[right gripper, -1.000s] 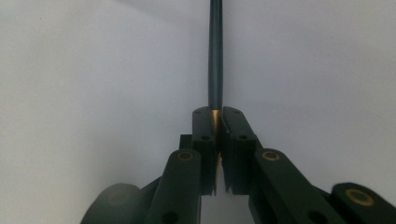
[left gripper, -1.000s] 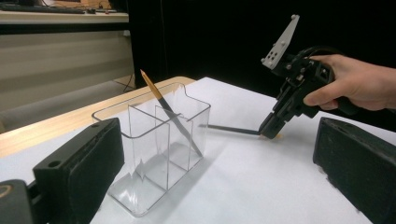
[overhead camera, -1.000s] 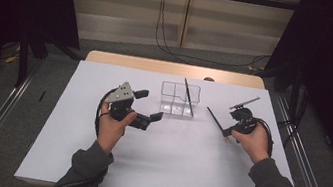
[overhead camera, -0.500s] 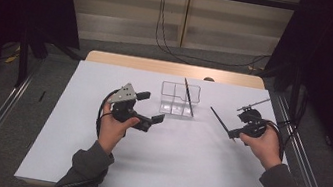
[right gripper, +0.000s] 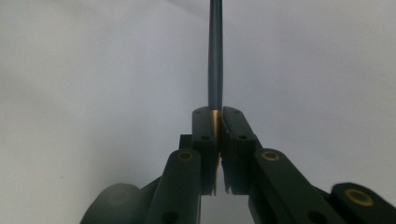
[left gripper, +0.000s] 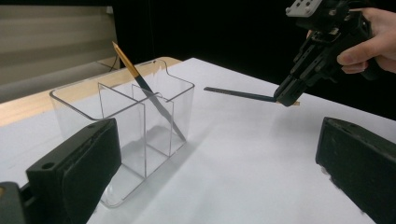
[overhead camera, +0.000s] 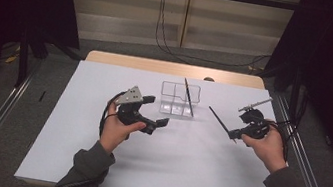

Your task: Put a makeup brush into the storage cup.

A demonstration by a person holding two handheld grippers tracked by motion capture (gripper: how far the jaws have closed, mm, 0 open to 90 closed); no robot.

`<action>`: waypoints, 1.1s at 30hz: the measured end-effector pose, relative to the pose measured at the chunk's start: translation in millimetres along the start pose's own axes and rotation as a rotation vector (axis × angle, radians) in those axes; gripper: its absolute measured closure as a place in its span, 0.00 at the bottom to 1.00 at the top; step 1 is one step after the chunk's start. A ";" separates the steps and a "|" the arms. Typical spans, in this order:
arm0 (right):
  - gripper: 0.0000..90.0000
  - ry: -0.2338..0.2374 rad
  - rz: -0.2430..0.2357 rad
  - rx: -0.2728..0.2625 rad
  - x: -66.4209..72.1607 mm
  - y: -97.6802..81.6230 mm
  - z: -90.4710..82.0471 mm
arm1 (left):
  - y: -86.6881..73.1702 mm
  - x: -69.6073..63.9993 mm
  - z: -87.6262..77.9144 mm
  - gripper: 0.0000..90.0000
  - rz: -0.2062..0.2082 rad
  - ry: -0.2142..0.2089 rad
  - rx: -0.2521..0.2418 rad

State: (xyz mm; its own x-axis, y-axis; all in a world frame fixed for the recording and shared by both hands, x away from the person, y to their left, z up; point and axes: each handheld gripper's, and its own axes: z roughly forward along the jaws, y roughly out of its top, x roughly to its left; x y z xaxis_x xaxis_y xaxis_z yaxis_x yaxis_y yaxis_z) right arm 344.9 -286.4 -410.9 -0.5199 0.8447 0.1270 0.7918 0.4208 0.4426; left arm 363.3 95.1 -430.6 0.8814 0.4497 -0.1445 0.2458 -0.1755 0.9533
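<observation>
Surface (overhead camera: 73, 124) plain white, tan wood at its far edge. Box (left gripper: 154, 93) clear, colourless. Brush in box (left gripper: 140, 79): gold-tan end, dark shaft. Held brush (left gripper: 238, 94): dark shaft, tan end at the fingers. Both grippers black; left gripper (overhead camera: 158, 113) has grey plate.

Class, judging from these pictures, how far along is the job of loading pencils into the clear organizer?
Done: one pencil already leans inside the clear organizer. In hand: the right hand-held gripper is shut on a second dark pencil, held above the white table beside the organizer. The left hand-held gripper waits open and empty. Left: probably carrying that pencil over and dropping it into a compartment.
</observation>
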 end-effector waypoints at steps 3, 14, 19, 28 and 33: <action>0.95 0.006 -0.012 0.000 2.6 0.3 -1.6 | 0.2 -1.5 2.1 0.01 -0.009 0.012 0.021; 0.95 0.016 -0.053 0.011 16.1 2.2 -3.2 | 2.7 -4.2 5.2 0.01 -0.004 0.025 0.045; 0.95 0.031 -0.075 0.009 22.3 5.6 -4.4 | 3.0 -3.2 4.7 0.02 -0.014 0.027 0.043; 0.95 0.046 -0.127 0.019 36.7 14.5 -1.9 | -1.4 0.9 7.3 0.00 -0.044 -0.016 0.073; 0.95 0.066 -0.139 0.023 45.0 20.5 -1.7 | -3.4 3.4 8.0 0.00 -0.046 -0.013 0.094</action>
State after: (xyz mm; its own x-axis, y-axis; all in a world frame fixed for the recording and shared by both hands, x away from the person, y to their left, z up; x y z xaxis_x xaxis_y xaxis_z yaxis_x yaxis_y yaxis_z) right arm 337.1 -240.4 -394.6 -0.6446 0.7543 0.1247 0.7175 0.5406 0.4394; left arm 368.7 90.2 -436.4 0.8732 0.4481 -0.1919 0.3228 -0.2365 0.9165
